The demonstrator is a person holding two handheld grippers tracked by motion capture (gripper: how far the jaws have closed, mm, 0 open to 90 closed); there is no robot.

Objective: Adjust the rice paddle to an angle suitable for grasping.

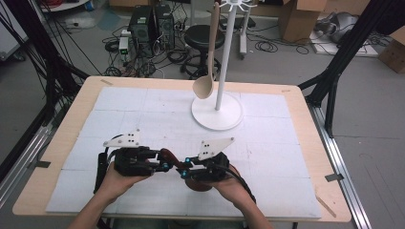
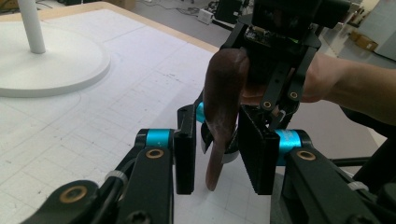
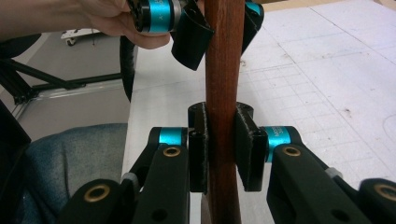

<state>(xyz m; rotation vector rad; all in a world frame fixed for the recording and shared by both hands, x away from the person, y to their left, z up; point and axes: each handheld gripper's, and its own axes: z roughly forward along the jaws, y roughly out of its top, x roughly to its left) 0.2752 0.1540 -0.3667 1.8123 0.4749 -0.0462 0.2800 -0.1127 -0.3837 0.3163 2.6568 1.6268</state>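
While I look down from the high view, I see both grippers meeting near the six o'clock edge of the bench (image 1: 286, 102), the left gripper (image 1: 165, 165) and the right gripper (image 1: 184, 172) pointing at each other with a dark wooden utensil (image 1: 168, 155) bridging them; its broad end seems to sit under my right hand. Toward twelve o'clock a white stand (image 1: 218, 110) carries a pale wooden ladle (image 1: 205, 86) hanging from its top. Moving to the left gripper view, the left gripper (image 2: 218, 156) has the dark wooden utensil (image 2: 223, 112) passing between its jaws with clear gaps on both sides, so I judge it parted, not clamping. Last, in the right gripper view, the right gripper (image 3: 221, 147) is pinched onto the handle of the dark wooden utensil (image 3: 223, 93), pads pressed against both faces. I judge the piece to be stiff, light hardwood with a smooth, somewhat slick finish; the flat mid-handle is the best hold, squeezed across its flat faces to stop twisting.
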